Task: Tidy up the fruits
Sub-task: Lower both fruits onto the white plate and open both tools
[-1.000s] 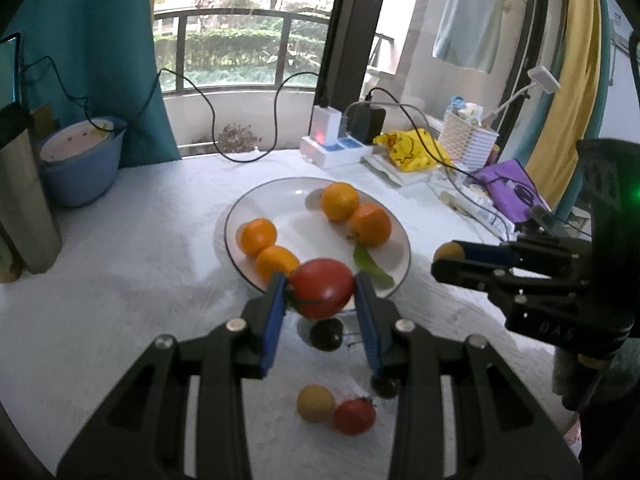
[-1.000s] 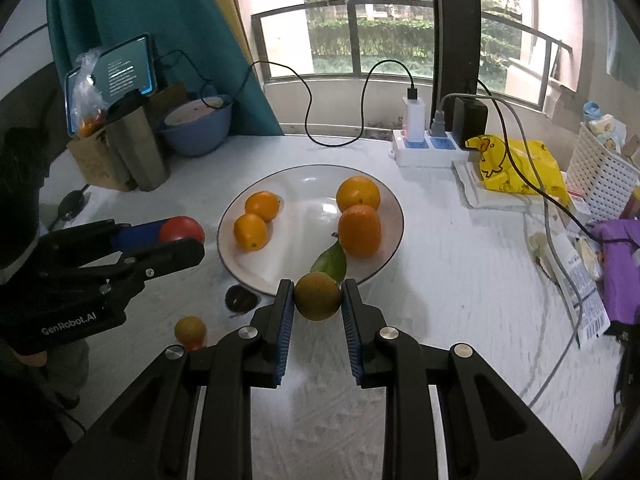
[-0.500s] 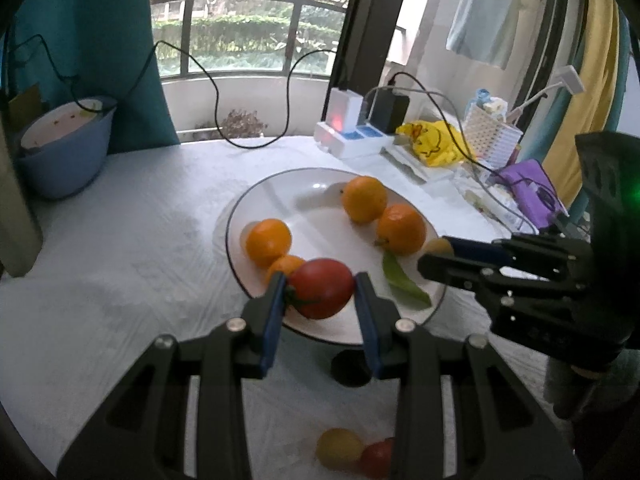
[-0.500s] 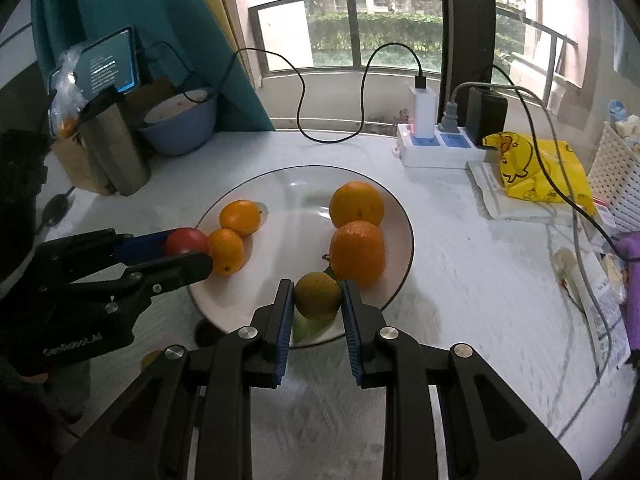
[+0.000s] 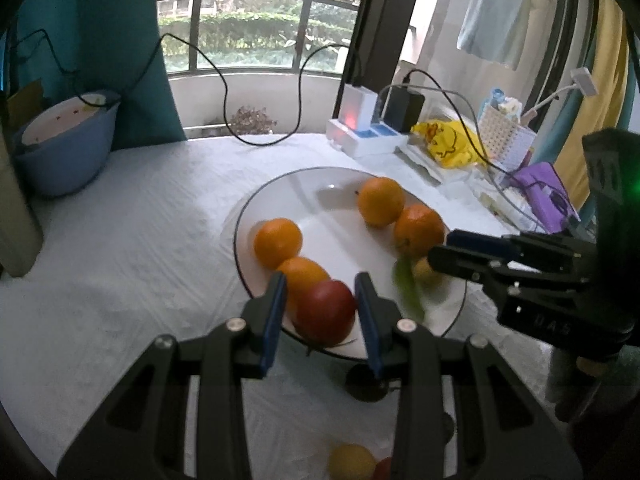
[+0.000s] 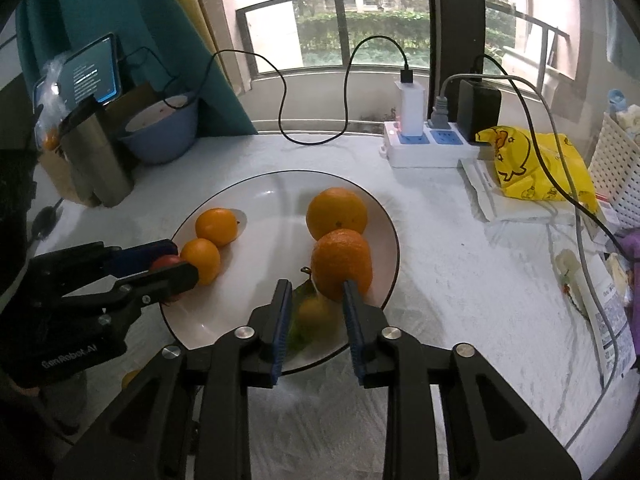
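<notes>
Smooth red tomato [image 5: 326,311] sits loose between the opening left gripper [image 5: 320,312]; right gripper [image 6: 316,312] opens around a blurred yellow fruit [image 6: 314,311] on the glossy plate [image 6: 390,264].

- Plate [image 6: 394,240]: round, white, dark-rimmed, flat on the table.
- Four oranges [image 6: 337,213], in two pairs on the plate's left and right.
- Red fruit [image 5: 326,312]: smooth, round, on the near rim.
- Small yellow fruit [image 6: 314,312]: blurred, beside a green leaf [image 5: 408,286].
- Yellow fruit [image 5: 352,462] and red one, off the plate.
</notes>
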`<state>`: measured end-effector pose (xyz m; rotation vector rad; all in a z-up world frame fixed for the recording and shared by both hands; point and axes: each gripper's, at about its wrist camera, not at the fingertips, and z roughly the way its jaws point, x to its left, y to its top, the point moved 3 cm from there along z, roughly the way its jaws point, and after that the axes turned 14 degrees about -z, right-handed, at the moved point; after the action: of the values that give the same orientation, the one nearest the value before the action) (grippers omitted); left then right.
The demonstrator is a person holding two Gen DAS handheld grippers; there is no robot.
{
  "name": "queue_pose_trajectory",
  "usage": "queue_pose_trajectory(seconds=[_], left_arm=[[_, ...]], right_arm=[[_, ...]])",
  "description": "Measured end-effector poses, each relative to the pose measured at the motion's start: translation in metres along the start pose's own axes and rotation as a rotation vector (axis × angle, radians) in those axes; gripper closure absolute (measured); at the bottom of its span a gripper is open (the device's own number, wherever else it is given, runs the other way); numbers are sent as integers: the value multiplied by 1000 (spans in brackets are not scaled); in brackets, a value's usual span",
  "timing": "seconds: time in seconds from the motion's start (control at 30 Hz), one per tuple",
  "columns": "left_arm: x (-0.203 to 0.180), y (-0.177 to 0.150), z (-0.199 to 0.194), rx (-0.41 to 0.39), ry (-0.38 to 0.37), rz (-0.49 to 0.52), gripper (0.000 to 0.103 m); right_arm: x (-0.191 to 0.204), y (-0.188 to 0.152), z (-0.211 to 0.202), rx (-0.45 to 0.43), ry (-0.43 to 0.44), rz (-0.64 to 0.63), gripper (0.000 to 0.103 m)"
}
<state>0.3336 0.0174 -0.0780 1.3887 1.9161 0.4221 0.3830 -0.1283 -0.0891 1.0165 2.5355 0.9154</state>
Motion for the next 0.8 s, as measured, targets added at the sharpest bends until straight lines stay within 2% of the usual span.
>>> queue_pose_trajectory(seconds=[0.07, 0.4, 0.8], left_arm=[[0, 1, -4, -12, -2, -5, 56], [2, -3, -32, -50, -16, -21, 56], [14, -24, -67, -76, -20, -34, 56]], right_arm=[[2, 1, -4, -10, 1, 1, 68], [17, 0, -21, -27, 6, -5, 68], [44, -7, -47, -39, -8, -25, 67]])
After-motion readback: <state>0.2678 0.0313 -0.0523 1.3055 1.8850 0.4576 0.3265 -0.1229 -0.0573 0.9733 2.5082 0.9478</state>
